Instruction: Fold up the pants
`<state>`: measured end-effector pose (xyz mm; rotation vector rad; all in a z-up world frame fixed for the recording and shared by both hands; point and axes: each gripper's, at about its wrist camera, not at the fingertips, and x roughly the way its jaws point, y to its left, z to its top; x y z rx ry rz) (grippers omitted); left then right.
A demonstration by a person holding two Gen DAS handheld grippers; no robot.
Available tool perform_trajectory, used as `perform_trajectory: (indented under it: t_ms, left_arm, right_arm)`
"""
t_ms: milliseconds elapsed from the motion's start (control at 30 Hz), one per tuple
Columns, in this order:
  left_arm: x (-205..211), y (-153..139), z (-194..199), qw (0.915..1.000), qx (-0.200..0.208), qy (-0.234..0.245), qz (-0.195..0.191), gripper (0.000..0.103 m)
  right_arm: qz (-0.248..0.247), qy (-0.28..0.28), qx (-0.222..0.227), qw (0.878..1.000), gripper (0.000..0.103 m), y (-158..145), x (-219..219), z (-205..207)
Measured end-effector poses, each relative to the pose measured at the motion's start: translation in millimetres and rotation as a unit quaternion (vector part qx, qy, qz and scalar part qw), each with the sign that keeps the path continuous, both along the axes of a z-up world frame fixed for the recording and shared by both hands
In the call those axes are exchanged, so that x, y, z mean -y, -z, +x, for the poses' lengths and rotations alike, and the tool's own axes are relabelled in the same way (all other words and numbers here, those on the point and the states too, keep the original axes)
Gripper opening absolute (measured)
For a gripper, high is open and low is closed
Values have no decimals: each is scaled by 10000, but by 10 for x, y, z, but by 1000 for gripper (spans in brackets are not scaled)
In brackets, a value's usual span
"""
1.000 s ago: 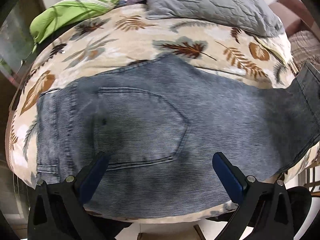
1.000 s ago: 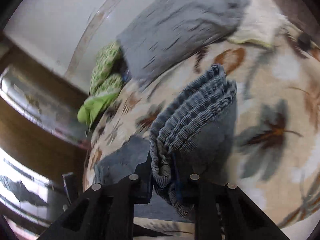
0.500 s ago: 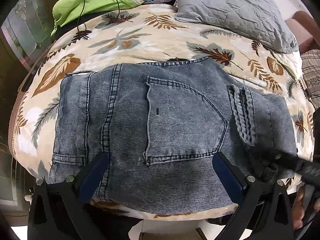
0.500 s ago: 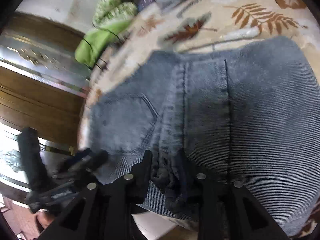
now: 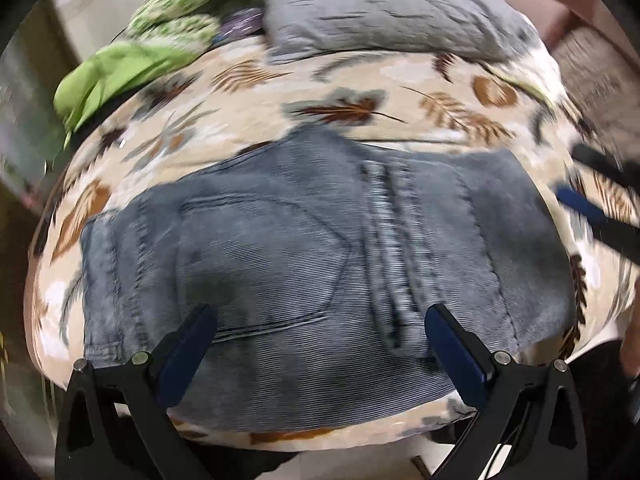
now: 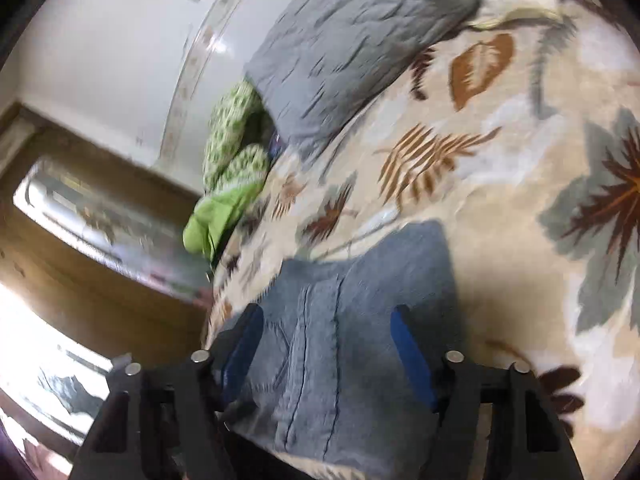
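No brand, label or legible writing shows in either view — both are smeared by motion blur.

The pants (image 5: 312, 264) lie folded on the bed (image 5: 248, 92), near its front edge, on a cream cover printed with brown and grey leaves. Behind them a grey quilted pillow (image 5: 384, 8) rests at the far side of the bed, and to its left sits a heap of green cloth (image 5: 120, 68) with a green-and-white patterned piece above it. In the right wrist view a pale wall (image 6: 112, 40) and a wood-framed glass panel (image 6: 92, 208) stand beyond the bed.

The pants are faded blue denim with a fine ribbed weave. A back pocket faces up left of centre, the waistband runs down the left edge, and a doubled hem with thick seams crosses the middle where a leg part is laid over the seat.

The left gripper (image 5: 320, 344) hovers over the near edge of the pants, fingers (image 5: 188, 356) wide apart and holding nothing. The right gripper (image 6: 328, 352) sits over the pants' end — its fingers (image 6: 408, 356) also apart, denim visible between them but not pinched.
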<state>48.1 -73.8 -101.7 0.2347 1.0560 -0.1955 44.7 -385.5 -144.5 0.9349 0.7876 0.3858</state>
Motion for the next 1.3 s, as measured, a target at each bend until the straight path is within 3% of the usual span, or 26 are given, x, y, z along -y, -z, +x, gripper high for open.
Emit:
perform_trajectory:
  t_ms: [133,267,400,500,600,767,933,1000,1033,1133,1300]
  left_arm:
    - [200,77,17,9995,68,188,248,103]
    - [264,267,124,9976,72,135,670,103]
    - [135,399,223,9993,-158,-50,350,103]
    - [108,400,238,9993,-225,-105,266,103]
    - [130,376,192,9985,-196,-148,485,103]
    - [31,235,70,9990,-29,-210,382,103]
    - [-59,260,78,9982,-51,-333,493,103]
    - [-80,303,76,9979,-77,-358,543,103]
    - [-87,323,71,9977,-84,-358,563,103]
    - [-100,352,62,9977,-92,-361,563,103]
    - [-132,393,66,9979,-127,-378,518,103]
  right_arm:
    - [101,16,-75,9999,57,24,-64,204]
    - [-36,-229,-340,9992,56,110,-302,483]
    - [-297,-240,-963,9946,53,398,-419,765]
    - [-340,-106,-892,9954,52,405,-379,862]
    - [-612,-116,-821,9947,52,384,-446,912]
    - [-1017,-104,-479,9936,52,165,-450,692]
    - [-1991,-160,-42,9798,52,-137,-586,233]
    - [-2325,-157,82,9724,47,-199,-662,39]
    - [-2363,-202,71,9715,40,-194,-685,-64]
    - [-2441,-375,-75,9690,38,-119,-782,-299]
    - [-3186,-868,-282,9435,38,76,-1145,-516]
